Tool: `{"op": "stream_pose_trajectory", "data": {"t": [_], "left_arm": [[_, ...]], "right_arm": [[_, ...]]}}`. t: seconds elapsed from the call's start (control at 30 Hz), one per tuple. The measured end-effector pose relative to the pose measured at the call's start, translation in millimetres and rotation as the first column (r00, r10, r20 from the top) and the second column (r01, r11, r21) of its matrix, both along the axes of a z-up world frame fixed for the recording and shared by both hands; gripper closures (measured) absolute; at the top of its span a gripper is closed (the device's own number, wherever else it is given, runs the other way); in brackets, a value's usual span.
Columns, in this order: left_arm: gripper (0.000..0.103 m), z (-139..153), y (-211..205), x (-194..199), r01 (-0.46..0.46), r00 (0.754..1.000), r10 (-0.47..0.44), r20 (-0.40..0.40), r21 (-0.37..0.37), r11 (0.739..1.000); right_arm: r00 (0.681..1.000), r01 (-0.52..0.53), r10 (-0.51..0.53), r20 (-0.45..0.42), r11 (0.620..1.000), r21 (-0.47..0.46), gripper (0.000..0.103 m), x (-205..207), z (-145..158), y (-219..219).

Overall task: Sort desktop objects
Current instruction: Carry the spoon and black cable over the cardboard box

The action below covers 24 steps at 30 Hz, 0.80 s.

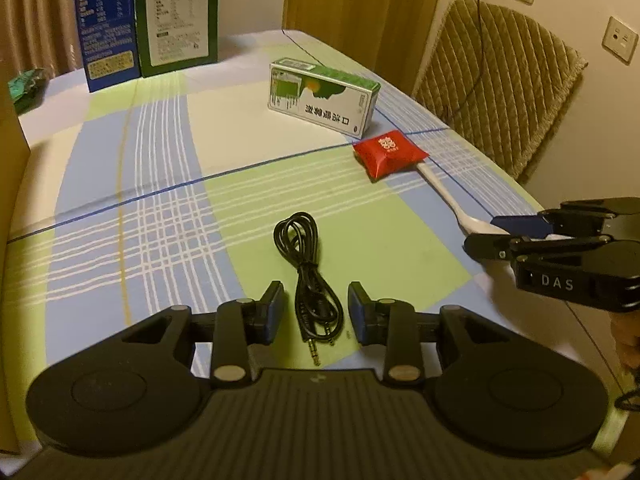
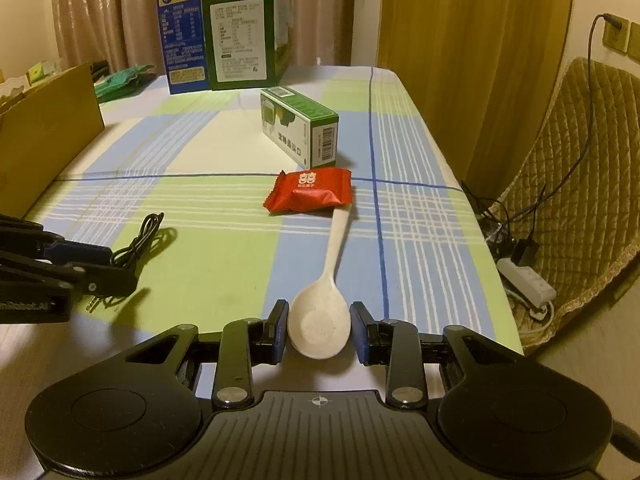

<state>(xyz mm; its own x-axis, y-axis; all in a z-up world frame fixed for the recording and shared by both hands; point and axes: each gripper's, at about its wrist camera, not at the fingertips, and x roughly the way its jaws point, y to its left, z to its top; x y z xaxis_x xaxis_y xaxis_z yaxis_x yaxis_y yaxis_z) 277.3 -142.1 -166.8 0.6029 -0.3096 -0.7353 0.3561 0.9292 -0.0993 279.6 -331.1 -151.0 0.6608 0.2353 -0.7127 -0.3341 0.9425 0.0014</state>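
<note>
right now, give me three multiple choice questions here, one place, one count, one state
1. Where does the packet lie? A. on the spoon's handle B. on its bowl C. clear of the spoon
2. How many tall cartons stand at the far end? A. one B. two C. four
3. The right gripper is: A. open, empty B. shut on the spoon C. shut on the packet
Answers: 1 A, the packet covers the handle's end; 2 B, one blue, one green; 3 B, its pads press the bowl.
</note>
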Motion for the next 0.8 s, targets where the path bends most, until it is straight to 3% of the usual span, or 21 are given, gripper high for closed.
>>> {"op": "stream_pose_trajectory", "data": {"t": [0.27,0.4,0.8], "left_arm": [[0.074,-6,-6,11,-0.052,0.998,0.051,0.041,0.009,0.999],[0.088,-6,-9,11,-0.051,0.998,0.049,0.046,0.052,0.997],[0.090,-1,-1,-3,-0.056,0.998,0.056,0.013,0.038,0.998]], "right_arm": [[1.000,0.005,-0.005,0.008,1.000,0.004,0.073,0,-1,0],[1.000,0.007,-0.007,0.010,1.000,0.007,0.073,1,-1,1],[1.000,0.018,-0.018,0.023,1.000,0.001,0.074,-10,5,1]]}}
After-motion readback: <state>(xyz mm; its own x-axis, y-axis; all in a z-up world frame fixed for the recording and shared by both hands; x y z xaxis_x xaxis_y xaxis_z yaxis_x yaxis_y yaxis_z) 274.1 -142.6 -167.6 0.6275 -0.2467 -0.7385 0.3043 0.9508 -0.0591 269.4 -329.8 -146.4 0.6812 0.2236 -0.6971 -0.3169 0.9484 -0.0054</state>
